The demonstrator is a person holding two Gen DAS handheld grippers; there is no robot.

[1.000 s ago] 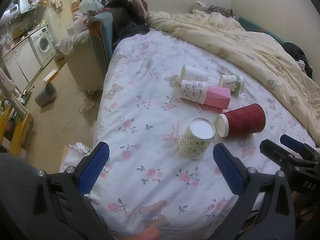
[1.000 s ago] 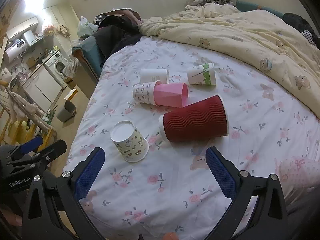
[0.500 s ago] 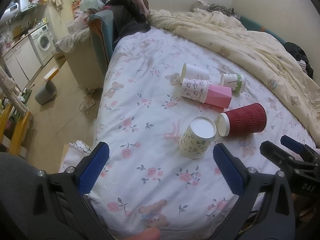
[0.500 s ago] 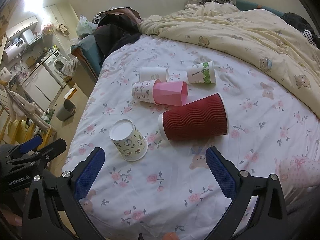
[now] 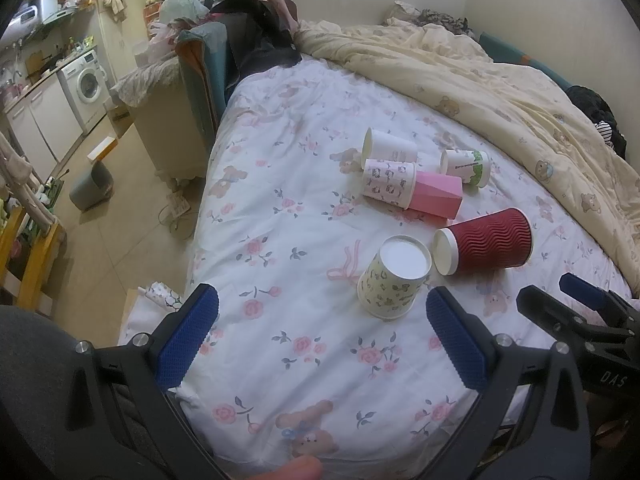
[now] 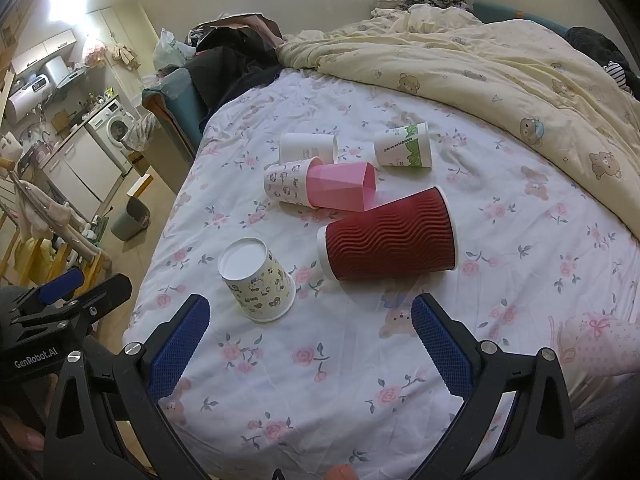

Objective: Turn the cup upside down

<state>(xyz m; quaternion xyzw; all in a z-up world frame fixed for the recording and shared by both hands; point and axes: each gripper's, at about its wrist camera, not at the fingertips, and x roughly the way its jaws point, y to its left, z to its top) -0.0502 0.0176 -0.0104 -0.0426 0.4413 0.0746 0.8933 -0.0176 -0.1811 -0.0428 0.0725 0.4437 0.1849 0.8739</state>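
Observation:
A yellow patterned paper cup (image 5: 394,276) (image 6: 258,280) stands upside down, base up, on the floral bed sheet. A red ribbed cup (image 5: 486,242) (image 6: 390,236) lies on its side just right of it. Further back lie a pink cup (image 5: 436,194) (image 6: 340,186) nested in a white patterned cup (image 5: 388,182) (image 6: 286,182), a plain white cup (image 5: 388,148) (image 6: 308,146) and a green-trimmed cup (image 5: 466,166) (image 6: 404,146). My left gripper (image 5: 320,336) is open and empty, near the yellow cup. My right gripper (image 6: 310,342) is open and empty, below the yellow and red cups.
A cream bear-print duvet (image 5: 500,80) (image 6: 500,60) is heaped along the bed's right and far side. The bed's left edge (image 5: 200,216) drops to the floor, where a grey bin (image 5: 90,190) stands. Dark clothes (image 6: 228,60) are piled at the far left corner.
Both grippers have drifted slightly back from the cups and stay open. The cups have not moved.

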